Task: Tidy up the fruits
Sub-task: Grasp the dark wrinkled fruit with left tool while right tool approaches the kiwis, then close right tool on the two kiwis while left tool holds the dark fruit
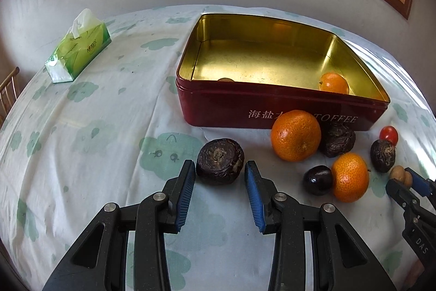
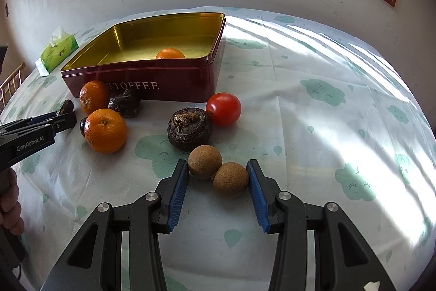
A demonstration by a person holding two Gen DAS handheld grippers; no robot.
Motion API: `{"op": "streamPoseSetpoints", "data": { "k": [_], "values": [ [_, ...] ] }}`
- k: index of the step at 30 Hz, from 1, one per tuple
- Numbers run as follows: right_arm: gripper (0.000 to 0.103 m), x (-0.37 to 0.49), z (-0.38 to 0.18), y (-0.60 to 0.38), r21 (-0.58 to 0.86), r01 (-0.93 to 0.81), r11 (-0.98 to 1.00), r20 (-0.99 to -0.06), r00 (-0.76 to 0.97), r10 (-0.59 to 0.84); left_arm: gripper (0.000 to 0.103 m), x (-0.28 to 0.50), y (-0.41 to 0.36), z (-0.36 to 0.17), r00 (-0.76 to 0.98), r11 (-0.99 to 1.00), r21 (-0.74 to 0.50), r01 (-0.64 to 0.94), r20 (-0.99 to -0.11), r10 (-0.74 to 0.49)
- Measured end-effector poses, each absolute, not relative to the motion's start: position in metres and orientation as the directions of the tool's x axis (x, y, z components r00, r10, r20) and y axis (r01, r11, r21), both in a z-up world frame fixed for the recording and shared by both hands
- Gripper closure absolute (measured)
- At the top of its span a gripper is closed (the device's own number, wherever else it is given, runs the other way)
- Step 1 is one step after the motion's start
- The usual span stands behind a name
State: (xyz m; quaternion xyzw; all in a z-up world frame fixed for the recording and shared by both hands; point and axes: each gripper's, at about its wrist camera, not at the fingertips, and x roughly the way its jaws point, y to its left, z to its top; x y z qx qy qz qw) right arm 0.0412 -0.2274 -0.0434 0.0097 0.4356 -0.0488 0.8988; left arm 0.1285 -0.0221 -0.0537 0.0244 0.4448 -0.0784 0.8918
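A dark red toffee tin [image 1: 218,108] with a gold inside stands open on the table, also in the right wrist view [image 2: 177,83]. One orange [image 1: 334,83] lies inside it. My left gripper [image 1: 220,168] is open, its jaws on either side of a dark wrinkled fruit [image 1: 220,160] on the cloth. My right gripper [image 2: 218,168] is open around two joined brown longans [image 2: 218,172]. Outside the tin lie two oranges [image 1: 296,135] [image 1: 350,177], more dark wrinkled fruits [image 1: 338,139], a dark plum [image 1: 318,179] and a red tomato [image 2: 223,108].
A green tissue pack [image 1: 79,45] lies at the far left of the table. The table has a white cloth with green cloud prints [image 2: 321,92]. A wall with a wood-framed window is behind. A chair back [image 1: 8,86] shows at the left edge.
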Motion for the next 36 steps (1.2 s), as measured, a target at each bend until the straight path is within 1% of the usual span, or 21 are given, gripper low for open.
{"op": "streamPoseSetpoints", "data": {
  "k": [5, 10, 22, 36],
  "values": [
    [0.062, 0.041, -0.043, -0.227, -0.026, 0.096, 0.995, -0.784, 0.616, -0.08, 0.064, 0.132, -0.024, -0.054, 0.599, 0.986, -0.022, 0.165, -0.792, -0.118],
    [0.062, 0.041, -0.044, -0.227, -0.025, 0.096, 0.995, -0.784, 0.616, -0.079, 0.067, 0.128, -0.026, -0.054, 0.615, 0.983, 0.003, 0.182, -0.781, -0.111],
    [0.062, 0.042, -0.044, -0.227, -0.028, 0.097, 0.995, -0.784, 0.616, -0.081, 0.068, 0.111, -0.023, -0.052, 0.606, 0.982, 0.007, 0.187, -0.788, -0.11],
    [0.062, 0.042, -0.044, -0.227, -0.035, 0.094, 0.995, -0.785, 0.614, -0.085, 0.068, 0.092, -0.015, -0.051, 0.6, 0.987, -0.004, 0.158, -0.794, -0.099]
  ]
}}
